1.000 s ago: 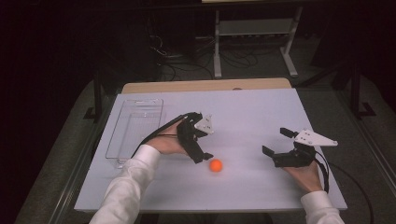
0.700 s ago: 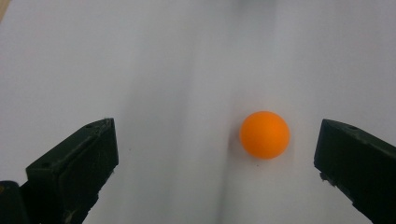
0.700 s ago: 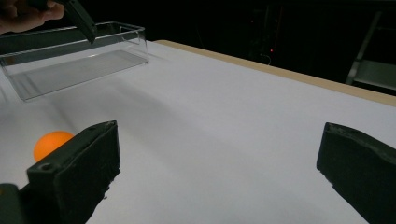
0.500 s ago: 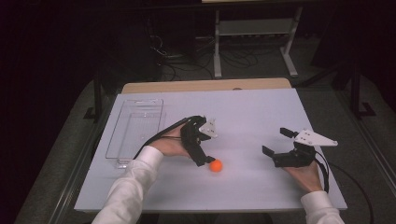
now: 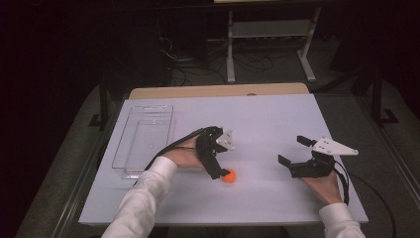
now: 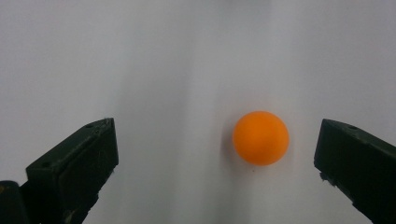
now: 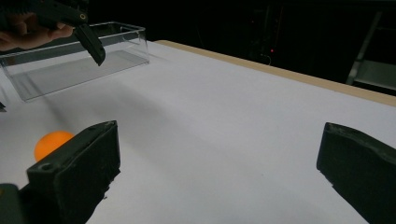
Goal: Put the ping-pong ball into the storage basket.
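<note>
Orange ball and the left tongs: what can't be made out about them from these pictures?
- High view: the left tongs overlap the orange ball, so contact and height above the table are unclear.
- Left gripper view: the ball sits between open jaws, nearer one; the frame's bottom edge cuts off both jaws.
- Right gripper view: its own jaw covers part of the ball.
- The clear tray shows no visible contents, though its far end is dim.

Orange ball (image 5: 229, 176) sits on the white counter (image 5: 267, 124), near its front-middle. Left tongs (image 5: 219, 171) hang just left of the ball w/ jaws apart, one tip right at it; contact can't be told. Right tongs (image 5: 292, 157) rest well right of the ball, jaws apart, nothing btwn them, and a clear tray (image 5: 143, 141) lies well left of the ball, toward the counter's left edge.
</note>
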Motion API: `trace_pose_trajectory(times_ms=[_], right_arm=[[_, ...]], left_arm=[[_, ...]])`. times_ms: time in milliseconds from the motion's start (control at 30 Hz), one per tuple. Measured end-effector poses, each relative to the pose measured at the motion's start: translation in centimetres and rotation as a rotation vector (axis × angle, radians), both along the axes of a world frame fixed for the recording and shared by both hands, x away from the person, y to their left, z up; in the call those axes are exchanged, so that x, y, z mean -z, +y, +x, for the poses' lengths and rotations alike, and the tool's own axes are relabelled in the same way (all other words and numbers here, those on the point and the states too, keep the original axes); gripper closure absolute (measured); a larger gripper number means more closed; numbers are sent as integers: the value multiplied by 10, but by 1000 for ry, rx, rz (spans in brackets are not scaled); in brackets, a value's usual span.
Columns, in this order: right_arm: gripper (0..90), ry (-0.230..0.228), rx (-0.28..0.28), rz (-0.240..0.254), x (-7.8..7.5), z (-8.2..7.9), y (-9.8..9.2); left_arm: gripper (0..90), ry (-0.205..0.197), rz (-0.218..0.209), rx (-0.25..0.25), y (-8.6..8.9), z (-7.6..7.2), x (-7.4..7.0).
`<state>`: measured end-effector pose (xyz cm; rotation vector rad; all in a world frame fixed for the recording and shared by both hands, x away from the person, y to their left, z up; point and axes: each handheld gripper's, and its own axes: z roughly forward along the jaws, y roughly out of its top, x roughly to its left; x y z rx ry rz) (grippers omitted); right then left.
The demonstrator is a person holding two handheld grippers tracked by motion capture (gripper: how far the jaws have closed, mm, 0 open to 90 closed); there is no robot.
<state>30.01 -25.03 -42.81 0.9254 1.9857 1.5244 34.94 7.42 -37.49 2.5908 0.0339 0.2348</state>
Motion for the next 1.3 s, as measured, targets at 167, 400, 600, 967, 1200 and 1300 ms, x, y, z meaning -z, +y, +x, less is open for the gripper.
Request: trace_pose_trajectory(times_ms=[167, 400, 600, 967, 1200, 1300], right_arm=[[0, 0, -1, -1, 0, 0, 0], [0, -1, -1, -2, 0, 0, 0], [0, -1, -1, -3, 0, 0, 0], [0, 0, -2, -7, 0, 0, 0], [0, 0, -4, -6, 1, 1, 0], [0, 0, -5, -7, 1, 1, 1]], left_arm=[[0, 10, 4, -1, -2, 0, 4], [0, 18, 9, 0, -5, 1, 8], [0, 29, 26, 4, -8, 1, 15], [0, 41, 51, 16, -12, 0, 24], [0, 52, 73, 26, -15, -1, 30], [0, 57, 75, 26, -16, -1, 32]])
